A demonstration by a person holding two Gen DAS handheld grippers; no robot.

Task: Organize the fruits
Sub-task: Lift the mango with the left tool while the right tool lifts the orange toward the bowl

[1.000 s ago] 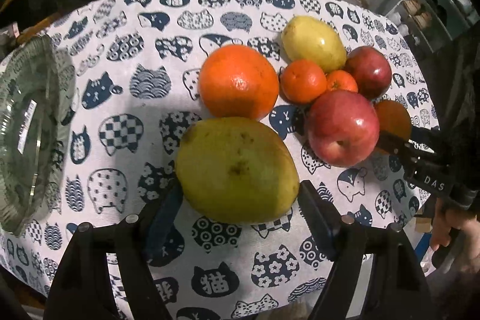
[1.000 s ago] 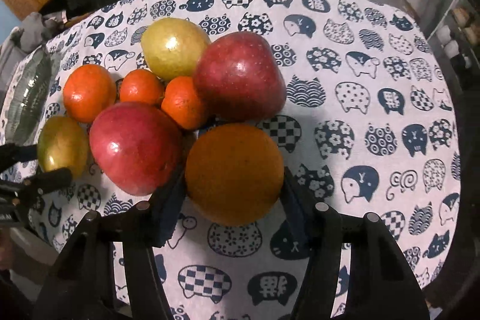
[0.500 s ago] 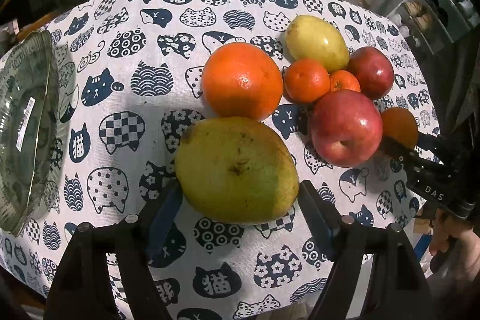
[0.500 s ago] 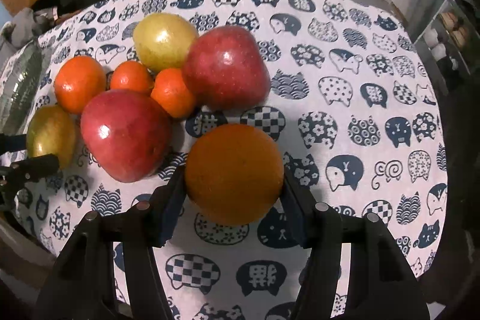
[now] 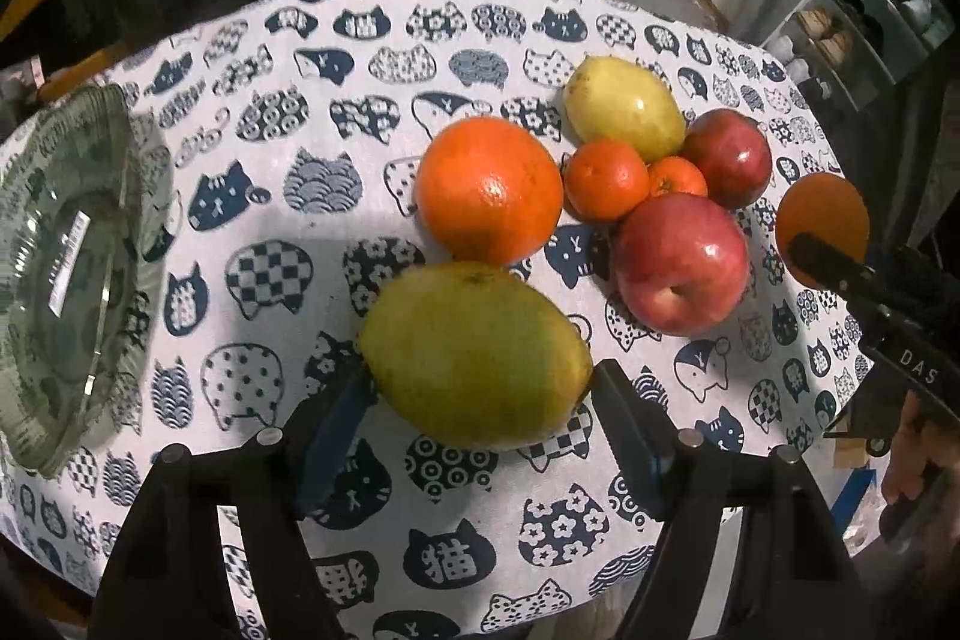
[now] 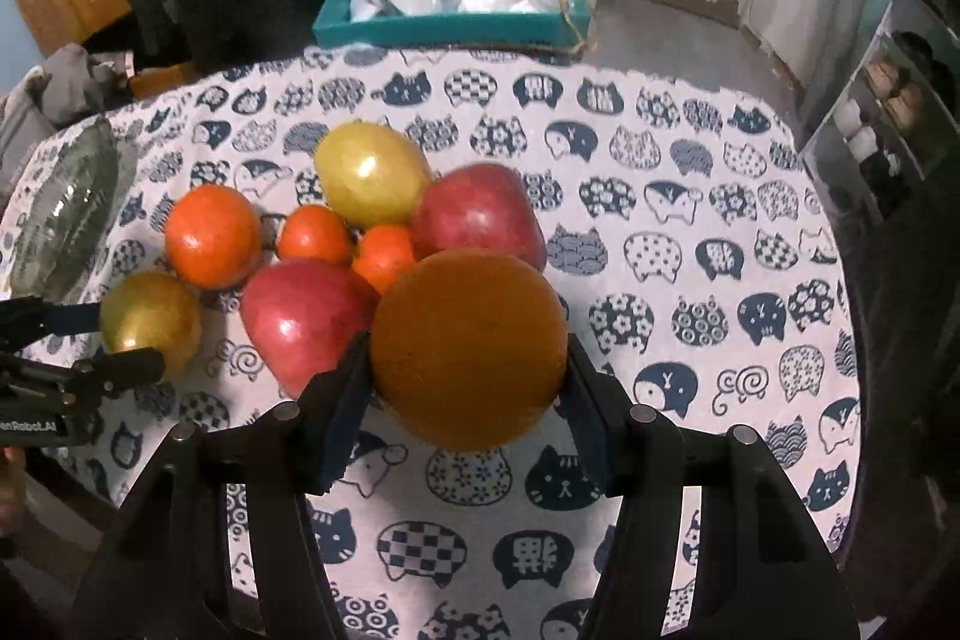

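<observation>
In the left wrist view, the left gripper (image 5: 477,400) was closing its jaws on a green-yellow mango (image 5: 474,355), with both blue pads at the mango's sides on the cat-print surface (image 5: 270,196). Taking the mango as landmark: a large orange (image 5: 489,190) lay just behind it, touching or nearly so. A big red apple (image 5: 681,263) sat to its right. Behind the apple clustered two small tangerines (image 5: 606,180), a yellow pear-like fruit (image 5: 624,109) and a second red apple (image 5: 729,157). A glass dish (image 5: 66,274) lay well to the mango's left at the surface's edge. Far right of the mango, the right gripper's finger crossed another orange (image 5: 822,214).

In the right wrist view, the right gripper (image 6: 468,376) was clamped on that orange (image 6: 468,349), its pads pressing both sides, and the fruit seemed to be off the cloth. From this orange, the big red apple (image 6: 303,322) lay just left. The second apple (image 6: 480,214) was directly behind. The mango (image 6: 150,319) sat farther left between the left gripper's fingers (image 6: 129,364). A teal tray (image 6: 450,25) stood beyond the surface.
</observation>
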